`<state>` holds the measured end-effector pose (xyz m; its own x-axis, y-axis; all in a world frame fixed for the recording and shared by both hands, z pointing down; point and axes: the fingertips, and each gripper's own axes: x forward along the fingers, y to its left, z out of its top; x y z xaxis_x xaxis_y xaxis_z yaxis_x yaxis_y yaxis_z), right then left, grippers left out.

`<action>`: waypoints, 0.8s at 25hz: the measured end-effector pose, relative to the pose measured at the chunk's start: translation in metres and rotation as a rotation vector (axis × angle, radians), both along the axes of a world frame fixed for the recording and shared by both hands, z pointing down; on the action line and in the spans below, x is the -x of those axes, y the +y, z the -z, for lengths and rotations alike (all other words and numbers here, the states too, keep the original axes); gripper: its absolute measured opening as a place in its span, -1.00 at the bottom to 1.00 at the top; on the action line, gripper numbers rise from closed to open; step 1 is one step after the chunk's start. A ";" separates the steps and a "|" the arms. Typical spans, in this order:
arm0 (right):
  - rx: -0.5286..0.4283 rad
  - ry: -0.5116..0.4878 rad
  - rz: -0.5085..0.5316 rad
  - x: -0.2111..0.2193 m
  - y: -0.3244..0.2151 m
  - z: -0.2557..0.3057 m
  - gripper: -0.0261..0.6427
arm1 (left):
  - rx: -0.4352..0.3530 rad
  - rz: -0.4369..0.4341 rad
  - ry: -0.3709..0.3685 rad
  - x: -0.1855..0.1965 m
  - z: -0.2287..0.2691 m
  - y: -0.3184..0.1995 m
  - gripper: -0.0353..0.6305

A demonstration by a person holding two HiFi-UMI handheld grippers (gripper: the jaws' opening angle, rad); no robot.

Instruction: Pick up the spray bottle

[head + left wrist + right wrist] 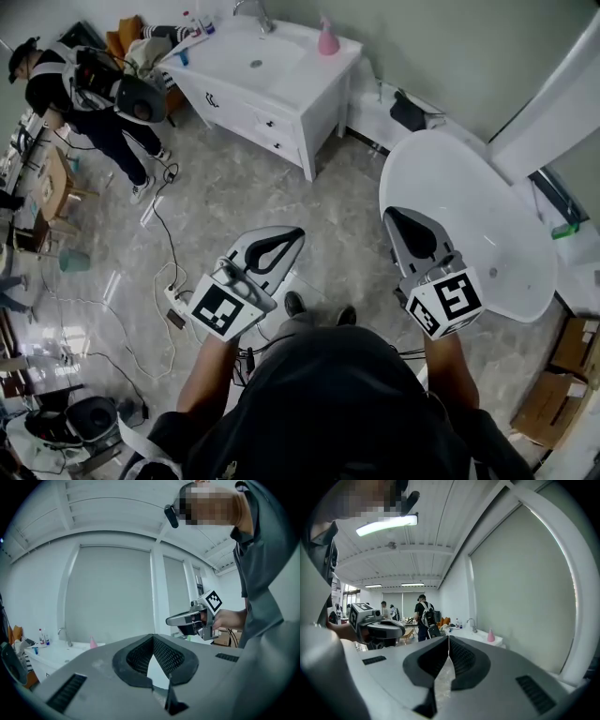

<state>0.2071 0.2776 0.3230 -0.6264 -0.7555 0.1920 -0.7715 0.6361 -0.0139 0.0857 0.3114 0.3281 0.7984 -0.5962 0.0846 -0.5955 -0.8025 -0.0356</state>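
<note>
Pink spray bottle [327,38], small and upright, standing at the wall-side corner of the white bench [317,73], beside the basin [255,58].

Two: left tongs [298,232], right tongs [389,217]. One pink bottle [327,37].

We see a staged bathroom inside a lab: vanity sink [258,61], bathtub [469,216] (cables [172,274] trailing across the floor [309,206]).

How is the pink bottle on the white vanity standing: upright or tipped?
Upright: the pink bottle stands on its base on the vanity top, narrow end up.
</note>
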 end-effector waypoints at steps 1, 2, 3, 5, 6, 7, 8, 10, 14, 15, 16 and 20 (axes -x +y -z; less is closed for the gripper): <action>-0.001 -0.004 -0.009 0.004 -0.003 0.000 -0.89 | -0.002 -0.008 -0.002 0.004 0.000 -0.003 -0.88; -0.003 -0.007 -0.017 0.008 -0.006 0.001 -0.89 | -0.004 -0.015 -0.004 0.009 0.001 -0.007 -0.88; -0.006 -0.008 -0.024 0.012 -0.008 0.002 -0.89 | -0.005 -0.020 -0.004 0.015 0.002 -0.010 -0.88; -0.011 -0.005 -0.038 0.022 -0.012 0.005 -0.89 | -0.004 -0.024 0.003 0.028 0.006 -0.016 -0.88; -0.015 -0.003 -0.045 0.027 -0.015 0.006 -0.89 | -0.006 -0.025 0.005 0.036 0.007 -0.019 -0.88; -0.018 -0.002 -0.053 0.033 -0.017 0.008 -0.89 | -0.010 -0.028 0.005 0.043 0.009 -0.022 -0.88; -0.020 0.000 -0.061 0.038 -0.020 0.009 -0.89 | -0.015 -0.031 0.004 0.050 0.009 -0.025 -0.88; -0.024 0.007 -0.076 0.050 -0.025 0.011 -0.89 | -0.025 -0.043 0.003 0.063 0.008 -0.032 -0.88; -0.031 0.029 -0.092 0.073 -0.033 0.011 -0.89 | -0.029 -0.065 0.027 0.085 0.006 -0.041 -0.88; -0.035 0.033 -0.098 0.078 -0.034 0.012 -0.89 | -0.030 -0.070 0.031 0.090 0.007 -0.043 -0.88; -0.039 0.036 -0.103 0.083 -0.036 0.013 -0.89 | -0.032 -0.075 0.036 0.095 0.007 -0.046 -0.88; -0.039 0.049 -0.112 0.098 -0.043 0.015 -0.89 | -0.026 -0.085 0.043 0.109 0.003 -0.057 -0.88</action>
